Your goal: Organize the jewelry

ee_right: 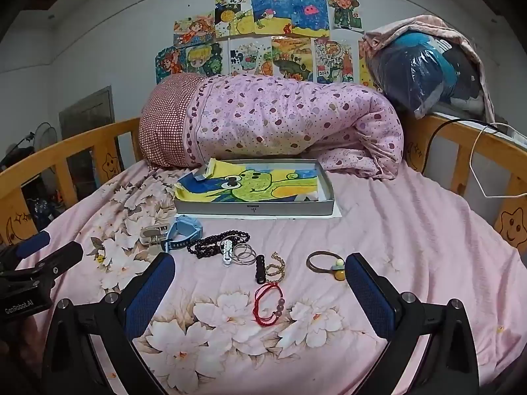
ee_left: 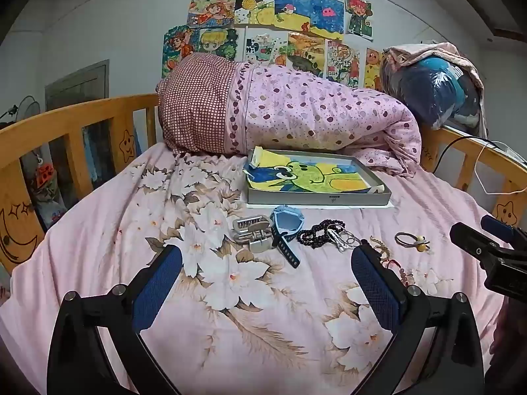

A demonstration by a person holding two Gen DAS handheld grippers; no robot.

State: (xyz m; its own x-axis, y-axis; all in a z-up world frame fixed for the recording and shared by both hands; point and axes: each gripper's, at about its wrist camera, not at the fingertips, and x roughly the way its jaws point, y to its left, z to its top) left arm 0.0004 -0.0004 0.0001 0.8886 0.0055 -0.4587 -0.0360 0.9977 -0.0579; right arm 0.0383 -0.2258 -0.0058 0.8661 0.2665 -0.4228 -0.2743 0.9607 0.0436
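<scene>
Jewelry lies in a row on the pink floral bedsheet. In the left wrist view: a silver hair claw, a blue watch, dark beads, silver rings, a hair tie with a yellow charm. The right wrist view shows the beads, rings, a gold chain, a red string bracelet and the hair tie. A grey tray lined with a frog drawing sits behind. My left gripper and right gripper are open and empty, just short of the row.
A rolled pink quilt lies behind the tray. Wooden bed rails run along both sides. A bagged bundle and cables sit at the right rail. The right gripper's body shows at the left view's edge.
</scene>
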